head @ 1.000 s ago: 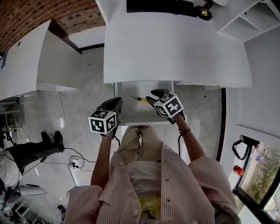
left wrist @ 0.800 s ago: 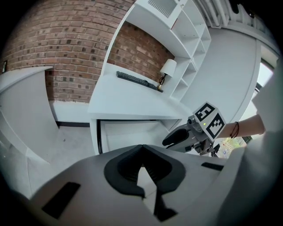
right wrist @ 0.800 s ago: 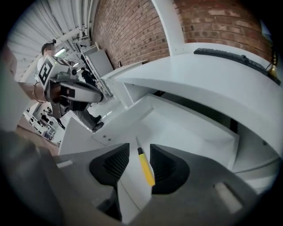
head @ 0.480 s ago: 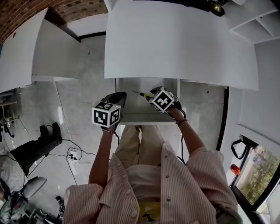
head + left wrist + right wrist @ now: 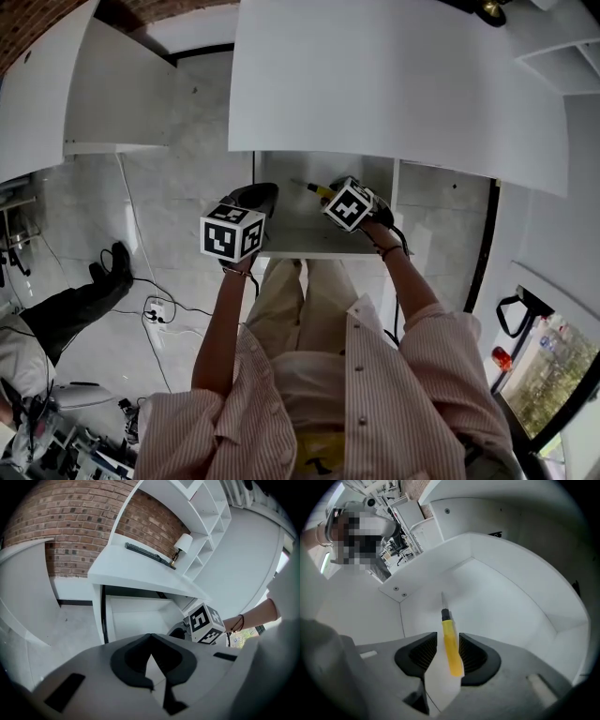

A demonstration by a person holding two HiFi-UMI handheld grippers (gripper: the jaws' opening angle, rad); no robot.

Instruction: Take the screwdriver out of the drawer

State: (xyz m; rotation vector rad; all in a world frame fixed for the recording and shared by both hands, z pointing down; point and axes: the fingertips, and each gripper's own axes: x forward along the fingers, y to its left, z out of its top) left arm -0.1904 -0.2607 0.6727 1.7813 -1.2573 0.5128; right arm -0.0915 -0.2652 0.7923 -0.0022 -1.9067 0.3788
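The white drawer (image 5: 281, 246) stands pulled out under the desk. In it is the screwdriver (image 5: 314, 187), with a yellow handle (image 5: 451, 644) and a thin metal shaft pointing at the drawer's far left corner. My right gripper (image 5: 334, 190) reaches into the drawer, its jaws closed in on the handle (image 5: 447, 641); a thin sliver of white shows on the left side. My left gripper (image 5: 261, 193) hangs over the drawer's front left corner, shut and holding nothing (image 5: 151, 638).
The white desk top (image 5: 394, 84) overhangs the back of the drawer. A second white table (image 5: 75, 103) stands to the left across the tiled floor. Cables and a power strip (image 5: 155, 309) lie on the floor at the left.
The right gripper has moved a little deeper into the drawer, with the screwdriver's handle staying at its jaws. The left gripper holds its place at the drawer's front left corner.
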